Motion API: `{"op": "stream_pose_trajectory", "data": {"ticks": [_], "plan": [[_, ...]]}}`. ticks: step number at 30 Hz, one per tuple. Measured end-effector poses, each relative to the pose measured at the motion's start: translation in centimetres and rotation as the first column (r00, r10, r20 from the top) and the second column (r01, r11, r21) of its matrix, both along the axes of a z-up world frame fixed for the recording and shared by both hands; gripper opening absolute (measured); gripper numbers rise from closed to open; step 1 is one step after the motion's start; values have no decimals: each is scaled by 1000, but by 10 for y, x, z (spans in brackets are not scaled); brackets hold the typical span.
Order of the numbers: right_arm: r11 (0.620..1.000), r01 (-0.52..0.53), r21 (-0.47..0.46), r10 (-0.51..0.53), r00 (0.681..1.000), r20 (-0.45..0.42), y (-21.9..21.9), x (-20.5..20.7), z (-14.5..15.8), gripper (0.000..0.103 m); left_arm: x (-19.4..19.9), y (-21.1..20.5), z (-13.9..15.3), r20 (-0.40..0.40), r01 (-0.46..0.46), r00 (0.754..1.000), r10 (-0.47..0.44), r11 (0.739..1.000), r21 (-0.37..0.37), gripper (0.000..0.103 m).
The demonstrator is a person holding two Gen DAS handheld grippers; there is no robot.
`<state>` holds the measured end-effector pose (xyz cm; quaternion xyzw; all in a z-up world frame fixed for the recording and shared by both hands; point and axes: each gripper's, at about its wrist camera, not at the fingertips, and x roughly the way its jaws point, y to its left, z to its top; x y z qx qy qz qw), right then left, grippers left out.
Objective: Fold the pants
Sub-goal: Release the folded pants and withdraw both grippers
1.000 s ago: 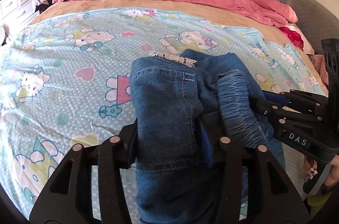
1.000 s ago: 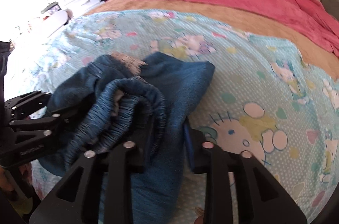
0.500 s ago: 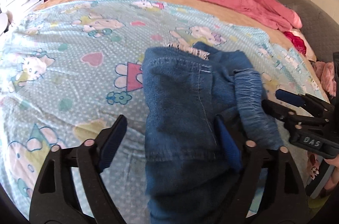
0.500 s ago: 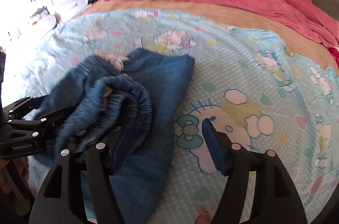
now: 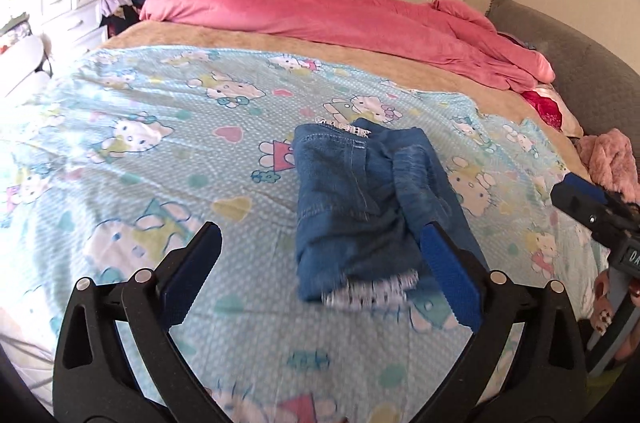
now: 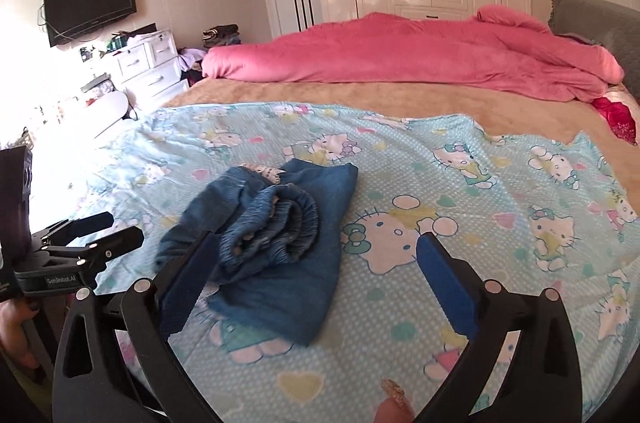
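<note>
Folded pants [image 5: 360, 199] flat on bed sheet [image 5: 160, 151], long axis toward pink duvet [image 5: 340, 11], left claw [image 5: 320, 275] & right claw [image 6: 316, 279] both opening, nothing gripped

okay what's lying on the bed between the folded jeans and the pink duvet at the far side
Nothing but bedding: the cartoon-cat sheet, then a tan blanket strip, between the folded jeans and the pink duvet. The right wrist view shows it best.

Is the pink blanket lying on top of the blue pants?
No, the pink blanket is bunched at the far side of the bed, well apart from the folded blue pants on the cartoon-cat sheet.
</note>
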<state>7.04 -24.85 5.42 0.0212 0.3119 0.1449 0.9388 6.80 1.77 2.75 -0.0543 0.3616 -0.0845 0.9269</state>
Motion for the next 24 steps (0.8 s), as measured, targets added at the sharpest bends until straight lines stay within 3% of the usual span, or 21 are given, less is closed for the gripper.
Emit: {"op": "stream_pose_trajectory", "data": {"ticks": [10, 24], "plan": [[999, -25, -30, 26, 999, 23, 17, -50, 5, 99, -54, 12, -4, -4, -10, 1000, 10, 1000, 11, 94], [998, -15, -61, 13, 1000, -26, 28, -86, -20, 99, -87, 24, -27, -59, -33, 998, 34, 999, 14, 94]]}}
